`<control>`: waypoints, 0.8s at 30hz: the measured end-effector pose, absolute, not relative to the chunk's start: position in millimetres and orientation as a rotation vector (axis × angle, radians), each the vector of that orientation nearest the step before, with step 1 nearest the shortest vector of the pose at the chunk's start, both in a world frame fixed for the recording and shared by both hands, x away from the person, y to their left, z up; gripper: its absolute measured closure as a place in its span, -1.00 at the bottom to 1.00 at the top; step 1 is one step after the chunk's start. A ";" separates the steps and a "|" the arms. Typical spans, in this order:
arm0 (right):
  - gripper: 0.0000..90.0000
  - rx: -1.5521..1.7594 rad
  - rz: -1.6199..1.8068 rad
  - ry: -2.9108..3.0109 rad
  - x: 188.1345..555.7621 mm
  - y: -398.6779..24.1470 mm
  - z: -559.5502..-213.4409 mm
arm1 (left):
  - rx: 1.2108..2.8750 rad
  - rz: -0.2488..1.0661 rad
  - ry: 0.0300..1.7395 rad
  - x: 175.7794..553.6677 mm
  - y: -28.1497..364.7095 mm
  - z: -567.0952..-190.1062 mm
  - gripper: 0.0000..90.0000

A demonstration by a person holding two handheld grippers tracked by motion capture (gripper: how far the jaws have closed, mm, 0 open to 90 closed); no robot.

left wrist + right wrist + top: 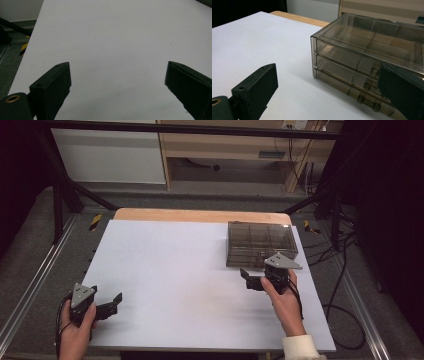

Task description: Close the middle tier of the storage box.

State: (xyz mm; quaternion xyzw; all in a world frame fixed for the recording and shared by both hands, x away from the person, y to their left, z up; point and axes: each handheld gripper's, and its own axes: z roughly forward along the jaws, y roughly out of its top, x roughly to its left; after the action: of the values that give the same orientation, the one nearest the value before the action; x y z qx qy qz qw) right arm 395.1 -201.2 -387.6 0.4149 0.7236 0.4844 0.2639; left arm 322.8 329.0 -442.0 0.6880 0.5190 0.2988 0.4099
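Smoky clear drawer box (372,57) shows stacked drawers with knobs in right gripper view; high view shows lid grid; right gripper (257,279) and left gripper (111,304) both gape wide, empty.

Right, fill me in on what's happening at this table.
A person holds a gripper in each hand over a white table. The right gripper sits with its jaws open just in front of a smoky clear drawer box at the far right, nothing between them. The drawers look closed. The left gripper rests at the near left corner, jaws open, holding nothing.
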 end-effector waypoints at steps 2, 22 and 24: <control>-0.91 1.124 1.316 1.951 394.7 -203.0 -386.4 | 1.733 0.753 1.306 322.8 328.9 -441.9 -0.85; -0.92 1.132 1.333 1.918 390.4 -213.8 -380.1 | 1.730 0.752 1.306 322.5 329.4 -441.4 -0.85; -0.93 1.125 1.331 1.916 389.7 -214.7 -379.9 | 1.729 0.752 1.306 322.5 329.5 -441.4 -0.85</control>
State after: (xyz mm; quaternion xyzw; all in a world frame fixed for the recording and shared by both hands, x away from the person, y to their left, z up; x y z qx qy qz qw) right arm 389.7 -214.7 -379.9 0.4181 0.7118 0.4946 0.2721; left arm 322.5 329.5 -441.4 0.6871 0.5190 0.2990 0.4113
